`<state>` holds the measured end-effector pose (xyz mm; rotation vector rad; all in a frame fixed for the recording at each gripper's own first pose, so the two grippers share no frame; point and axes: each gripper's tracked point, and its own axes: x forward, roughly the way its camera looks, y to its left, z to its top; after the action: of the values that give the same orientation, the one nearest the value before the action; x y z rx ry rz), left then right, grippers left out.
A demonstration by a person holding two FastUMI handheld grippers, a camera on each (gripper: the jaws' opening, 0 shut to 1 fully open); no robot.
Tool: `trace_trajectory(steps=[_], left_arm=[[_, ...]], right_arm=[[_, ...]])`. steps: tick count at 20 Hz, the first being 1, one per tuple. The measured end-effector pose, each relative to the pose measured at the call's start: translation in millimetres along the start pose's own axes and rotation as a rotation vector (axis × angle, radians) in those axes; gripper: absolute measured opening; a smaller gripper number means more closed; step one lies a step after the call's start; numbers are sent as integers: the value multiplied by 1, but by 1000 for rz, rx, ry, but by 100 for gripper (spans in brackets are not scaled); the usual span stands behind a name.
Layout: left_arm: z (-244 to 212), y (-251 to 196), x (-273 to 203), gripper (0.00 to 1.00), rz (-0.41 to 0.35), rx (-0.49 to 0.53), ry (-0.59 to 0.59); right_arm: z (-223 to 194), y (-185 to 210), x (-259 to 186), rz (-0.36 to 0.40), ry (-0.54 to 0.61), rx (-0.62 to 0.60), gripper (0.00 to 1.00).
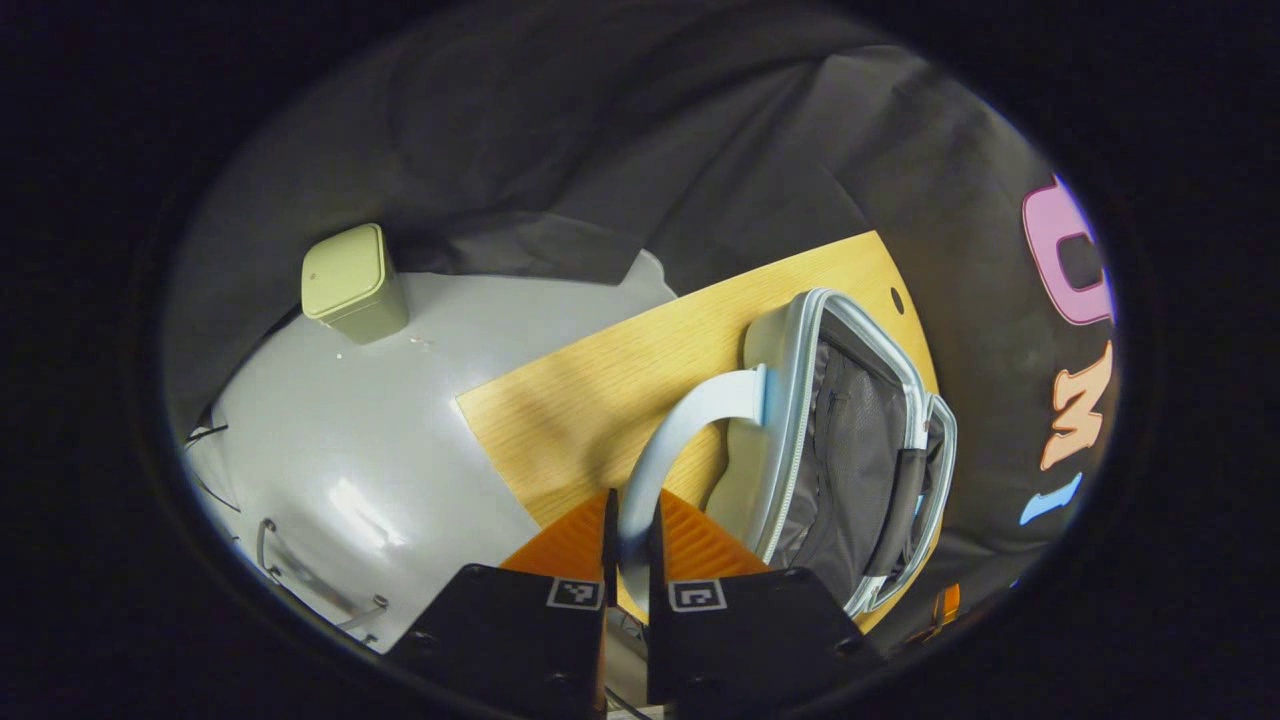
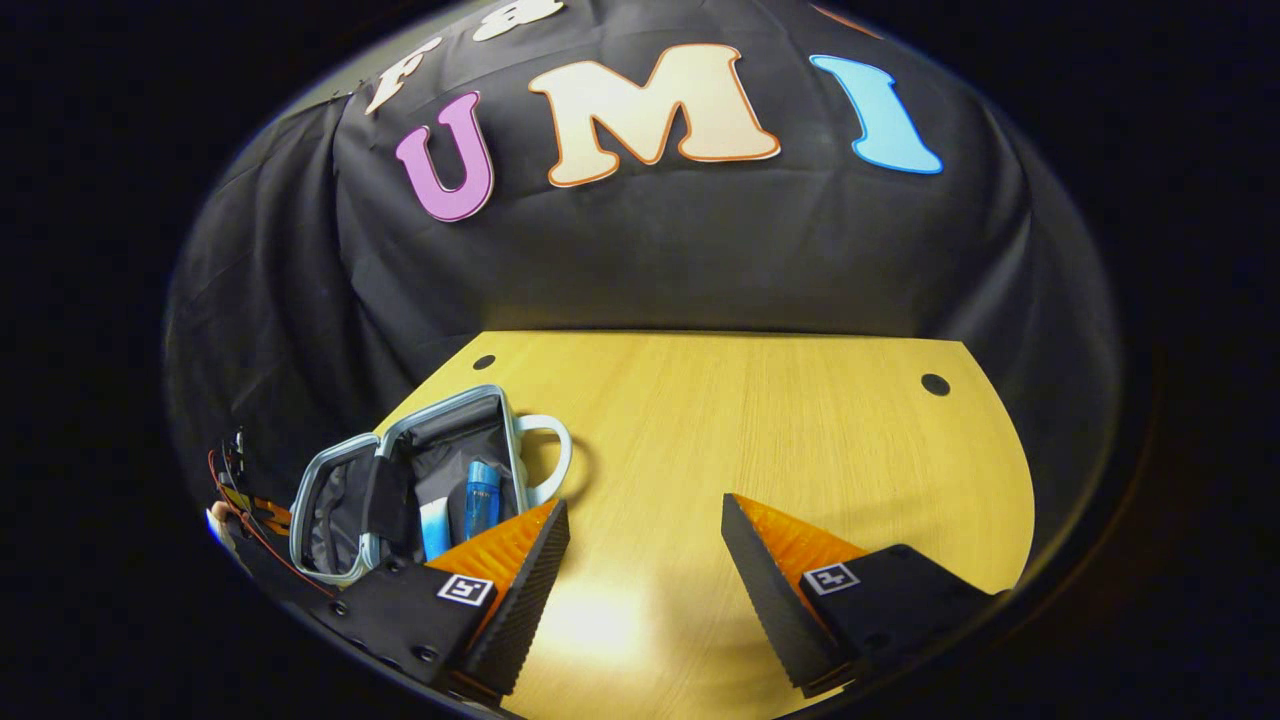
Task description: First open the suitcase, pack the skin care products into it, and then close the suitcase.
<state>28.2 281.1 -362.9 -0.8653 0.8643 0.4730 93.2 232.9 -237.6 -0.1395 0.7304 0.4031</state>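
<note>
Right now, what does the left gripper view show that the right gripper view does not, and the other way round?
Left gripper view: the left gripper shut on the suitcase's handle, and a green bin on the grey floor. Right gripper view: the right gripper open above the table, and two blue bottles inside the open suitcase. Both: suitcase, handle, table.

black hand-held gripper [image 2: 645, 560] mounts, square markers
</note>
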Motion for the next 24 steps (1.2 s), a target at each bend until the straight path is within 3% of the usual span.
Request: trace_trajectory(steps=[3, 4, 5, 8, 9, 11, 18, 24], left_arm=[[1, -5, -4, 5, -36, 9, -12], [2, -7, -5, 2, -49, 13, -15], [2, -10, -10, 0, -62, 21, -19], [-1, -23, -20, 0, -77, 54, -19], [-1, -26, -24, 0, -73, 70, -21], [3, -33, -32, 0, -73, 88, -31], [19, -89, -87, 0, -142, 164, -95], [24, -144, -121, 0, -149, 275, -142]], right_arm=[[-9, -6, -8, -14, 7, 12, 97], [-11, -8, -9, -17, 7, 20, 91], [-14, -9, -11, -21, 5, 27, 97], [-14, -12, -16, -24, -6, 45, 97], [-14, -12, -18, -20, -10, 49, 91], [-15, -14, -20, -20, -15, 45, 97], [-28, -11, -25, -2, -3, 33, 97], [-33, -7, -27, 21, -6, 14, 97]])
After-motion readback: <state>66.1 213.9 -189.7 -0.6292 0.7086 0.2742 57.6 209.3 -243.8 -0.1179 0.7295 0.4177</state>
